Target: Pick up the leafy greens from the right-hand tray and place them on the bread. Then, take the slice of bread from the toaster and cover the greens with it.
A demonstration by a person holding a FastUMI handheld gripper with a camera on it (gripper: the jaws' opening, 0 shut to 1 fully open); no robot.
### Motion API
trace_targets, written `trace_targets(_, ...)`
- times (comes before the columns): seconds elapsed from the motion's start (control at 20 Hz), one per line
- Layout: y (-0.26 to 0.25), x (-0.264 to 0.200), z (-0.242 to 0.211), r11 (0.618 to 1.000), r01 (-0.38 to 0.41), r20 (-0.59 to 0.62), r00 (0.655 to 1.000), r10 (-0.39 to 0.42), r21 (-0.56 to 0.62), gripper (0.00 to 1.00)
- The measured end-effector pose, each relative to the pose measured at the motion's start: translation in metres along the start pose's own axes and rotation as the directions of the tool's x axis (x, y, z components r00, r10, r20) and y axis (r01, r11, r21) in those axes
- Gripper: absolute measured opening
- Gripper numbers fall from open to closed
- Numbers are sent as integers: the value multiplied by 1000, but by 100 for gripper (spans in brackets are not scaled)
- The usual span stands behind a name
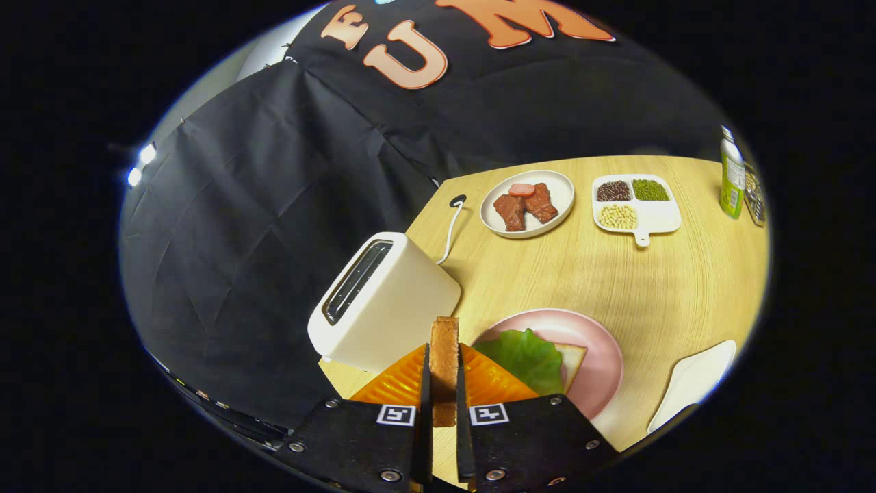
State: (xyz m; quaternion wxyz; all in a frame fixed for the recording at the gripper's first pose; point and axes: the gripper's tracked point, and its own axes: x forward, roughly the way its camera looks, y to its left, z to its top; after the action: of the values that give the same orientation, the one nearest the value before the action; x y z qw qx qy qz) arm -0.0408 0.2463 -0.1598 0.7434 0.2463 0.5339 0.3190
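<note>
The claw (443,383) is clenched on a bread slice (445,363), both fingers pressed flat against its sides so it stands on edge between them. Just beyond, to the left, the toaster (383,301) sits on the desk (616,274) (its cord trails back toward the wall). To the right of the fingers, a pink plate (602,356) holds bread (571,359) with greens (527,356) lying on it. Farther off are a meat plate (527,203), a divided dish (636,202) of beans and a bottle (731,174).
</note>
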Motion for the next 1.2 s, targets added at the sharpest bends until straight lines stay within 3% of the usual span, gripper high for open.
trace_targets(0.35,-32,13,-28,997,6,-23,1000,-4,76,14)
trace_targets(0.8,-73,22,-37,989,81,6,997,-82,123,15)
trace_targets(1.05,-93,25,-41,989,125,37,991,-128,78,28)
trace_targets(1.15,-110,25,-42,980,193,41,980,-195,40,38)
trace_targets(1.2,-115,25,-42,977,212,44,976,-213,30,48)
